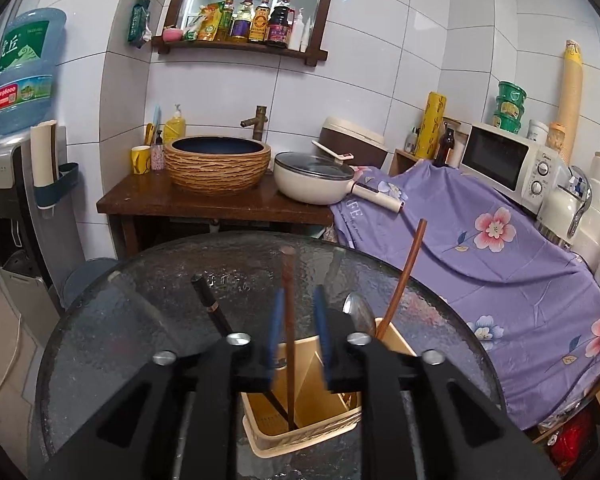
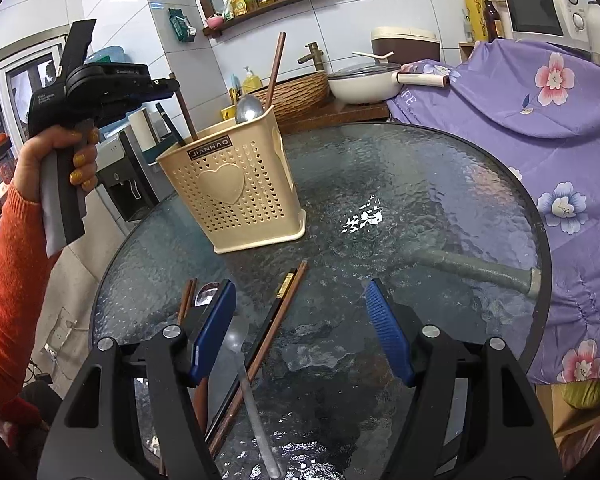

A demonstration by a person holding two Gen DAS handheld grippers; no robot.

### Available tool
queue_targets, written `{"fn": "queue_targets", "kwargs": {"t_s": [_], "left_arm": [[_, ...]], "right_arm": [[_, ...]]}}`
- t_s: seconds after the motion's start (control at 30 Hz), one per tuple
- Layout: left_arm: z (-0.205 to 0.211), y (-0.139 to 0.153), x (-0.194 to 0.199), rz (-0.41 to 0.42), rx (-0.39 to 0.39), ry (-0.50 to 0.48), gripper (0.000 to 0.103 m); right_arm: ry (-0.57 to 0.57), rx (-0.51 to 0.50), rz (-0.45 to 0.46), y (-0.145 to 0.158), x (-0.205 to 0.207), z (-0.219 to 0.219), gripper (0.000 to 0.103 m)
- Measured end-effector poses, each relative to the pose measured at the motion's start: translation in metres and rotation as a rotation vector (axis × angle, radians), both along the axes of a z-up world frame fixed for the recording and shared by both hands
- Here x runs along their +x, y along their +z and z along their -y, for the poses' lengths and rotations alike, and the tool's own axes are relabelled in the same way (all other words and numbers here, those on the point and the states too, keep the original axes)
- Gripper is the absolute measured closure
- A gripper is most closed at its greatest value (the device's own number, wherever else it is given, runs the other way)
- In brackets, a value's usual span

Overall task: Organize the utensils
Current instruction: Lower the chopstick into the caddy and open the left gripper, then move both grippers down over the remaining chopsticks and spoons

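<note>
We have the left gripper (image 1: pixel 296 320), pads parted, around a brown wooden chopstick (image 1: pixel 289 344) standing in the beige perforated plastic holder (image 2: pixel 236 192). Right gripper (image 2: pixel 300 332), spread and empty; next, the black-and-brown chopstick pair (image 2: pixel 268 328) at its 12 o'clock.

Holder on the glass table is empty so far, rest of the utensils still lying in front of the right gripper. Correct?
Not empty. The right wrist view shows the beige holder already has a spoon and chopsticks standing in it. The rest holds: more chopsticks and another spoon lie on the glass table in front of the right gripper.
</note>
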State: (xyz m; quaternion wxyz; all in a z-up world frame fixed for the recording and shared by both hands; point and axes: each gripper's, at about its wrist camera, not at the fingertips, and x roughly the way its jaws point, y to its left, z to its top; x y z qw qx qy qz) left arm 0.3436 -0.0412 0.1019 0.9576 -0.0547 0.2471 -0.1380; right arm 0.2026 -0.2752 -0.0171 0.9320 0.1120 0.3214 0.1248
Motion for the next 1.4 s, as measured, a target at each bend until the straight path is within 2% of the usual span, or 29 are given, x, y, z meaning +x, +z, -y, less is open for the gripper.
{"fn": "queue_targets", "kwargs": {"t_s": [0.07, 0.13, 0.23, 0.37, 0.53, 0.63, 0.77, 0.9, 0.97, 1.07, 1.13, 1.23, 1.4], "left_arm": [[-0.006, -0.002, -0.007, 0.013, -0.031, 0.005, 0.051], [-0.007, -0.004, -0.016, 0.021, -0.039, 0.007, 0.048], [-0.006, -0.013, -0.034, 0.009, -0.009, 0.006, 0.042], [-0.001, -0.047, -0.058, -0.071, 0.066, -0.013, 0.041], [-0.007, -0.096, -0.079, -0.202, 0.116, 0.004, 0.044], [-0.014, -0.121, -0.088, -0.264, 0.139, 0.022, 0.05], [-0.026, -0.143, -0.099, -0.323, 0.132, 0.045, 0.059], [-0.029, -0.15, -0.106, -0.34, 0.154, 0.053, 0.066], [-0.03, -0.151, -0.109, -0.341, 0.17, 0.052, 0.068], [-0.028, -0.155, -0.112, -0.356, 0.174, 0.035, 0.069], [-0.025, -0.159, -0.114, -0.369, 0.172, 0.026, 0.069], [-0.023, -0.162, -0.116, -0.385, 0.154, 0.006, 0.069], [-0.016, -0.165, -0.117, -0.392, 0.161, -0.016, 0.069]], "right_arm": [[-0.003, -0.004, -0.008, -0.002, 0.002, 0.0, 0.035], [-0.003, -0.012, -0.015, -0.004, 0.003, -0.002, 0.035], [0.001, -0.024, -0.031, -0.008, 0.008, -0.006, 0.035], [0.011, -0.047, -0.079, -0.019, 0.019, -0.015, 0.035], [0.044, -0.091, -0.138, -0.035, 0.027, -0.032, 0.035], [0.069, -0.114, -0.146, -0.04, 0.024, -0.041, 0.035], [0.146, -0.161, -0.14, -0.041, 0.021, -0.058, 0.035], [0.274, -0.253, -0.114, -0.037, 0.019, -0.082, 0.036], [0.34, -0.309, -0.108, -0.039, 0.021, -0.093, 0.044], [0.41, -0.334, -0.152, -0.048, 0.031, -0.1, 0.051], [0.445, -0.343, -0.173, -0.052, 0.036, -0.104, 0.051], [0.463, -0.397, -0.175, -0.054, 0.039, -0.109, 0.052], [0.478, -0.395, -0.2, -0.056, 0.044, -0.107, 0.052]]}}
